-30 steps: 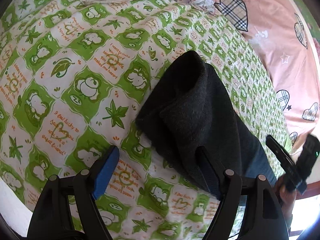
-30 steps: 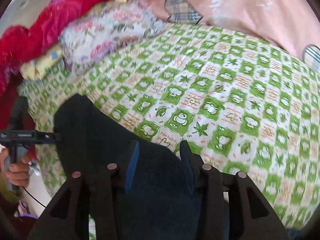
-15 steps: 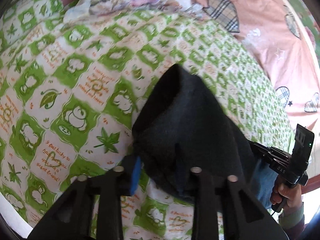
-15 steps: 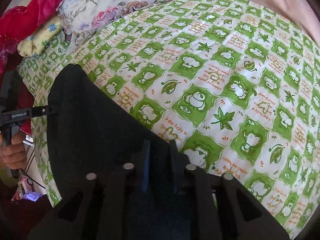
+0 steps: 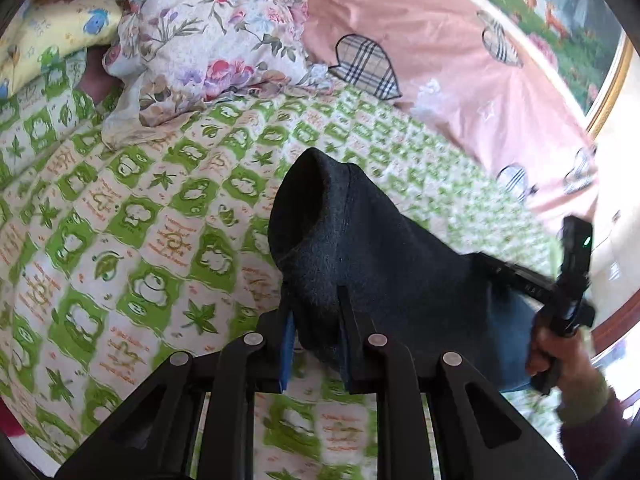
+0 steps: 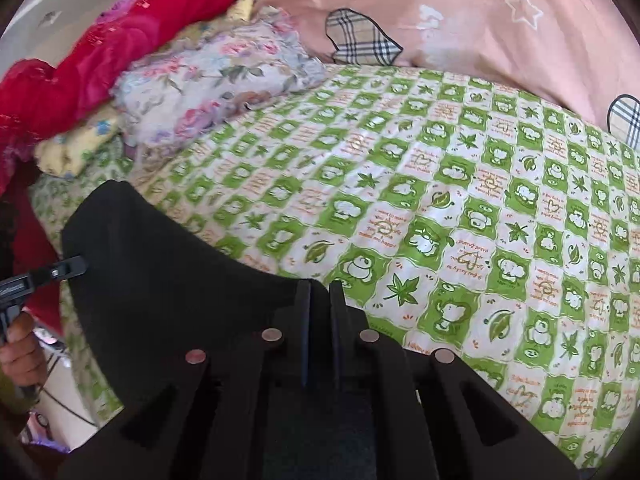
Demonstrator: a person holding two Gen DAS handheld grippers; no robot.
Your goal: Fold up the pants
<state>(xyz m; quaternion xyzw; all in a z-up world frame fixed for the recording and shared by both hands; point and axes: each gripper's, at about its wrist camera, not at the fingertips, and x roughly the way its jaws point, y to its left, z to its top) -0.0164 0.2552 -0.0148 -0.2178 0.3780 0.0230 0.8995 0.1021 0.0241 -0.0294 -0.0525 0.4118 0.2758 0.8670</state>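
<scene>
You have both grips set: left gripper point(image 5: 316, 320) and right gripper point(image 6: 320, 316) each clamp an edge of the dark pants point(image 5: 360, 248), lifted over the near side of the green-checked bedsheet point(image 6: 440, 220). Fold apparently midway; laying flat remains.

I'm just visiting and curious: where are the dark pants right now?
The dark pants are low in both wrist views, held over the green checked bedsheet, pinched by the left hand-held gripper and right hand-held gripper.
</scene>
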